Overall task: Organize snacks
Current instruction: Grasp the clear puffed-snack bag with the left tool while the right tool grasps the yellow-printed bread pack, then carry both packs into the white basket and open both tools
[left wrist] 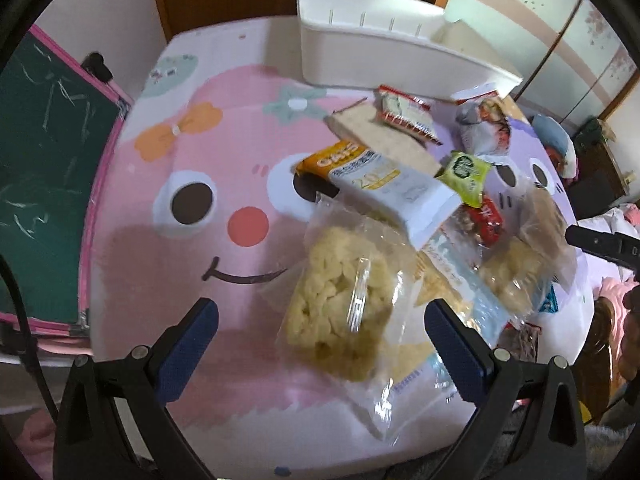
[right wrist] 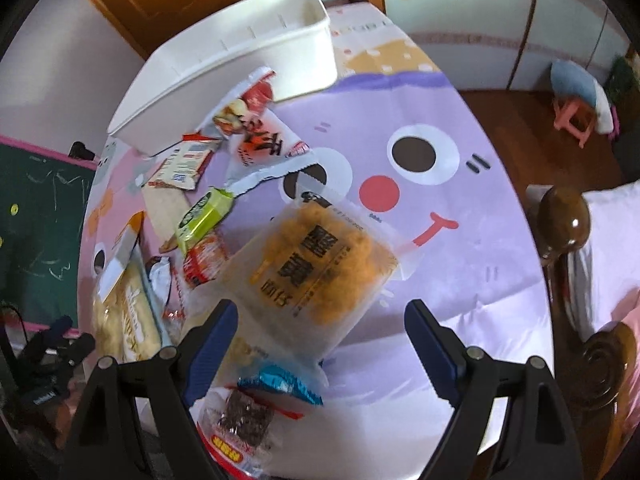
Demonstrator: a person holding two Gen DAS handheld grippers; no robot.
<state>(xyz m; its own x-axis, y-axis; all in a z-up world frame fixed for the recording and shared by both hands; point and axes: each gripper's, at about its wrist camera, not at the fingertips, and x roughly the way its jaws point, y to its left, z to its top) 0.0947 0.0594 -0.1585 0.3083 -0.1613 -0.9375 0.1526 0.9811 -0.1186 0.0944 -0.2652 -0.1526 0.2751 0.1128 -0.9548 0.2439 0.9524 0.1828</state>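
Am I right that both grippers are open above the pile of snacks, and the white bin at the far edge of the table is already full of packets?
Not quite. The white bin is empty; the right wrist view shows its bare inside. The packets, such as the orange-filled packet, still lie on the table in front of it. The rest holds: the left gripper and right gripper are both open above the snacks.

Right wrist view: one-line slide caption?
Open right gripper above an orange-filled snack bag, snack pile beside it, empty white bin behind.
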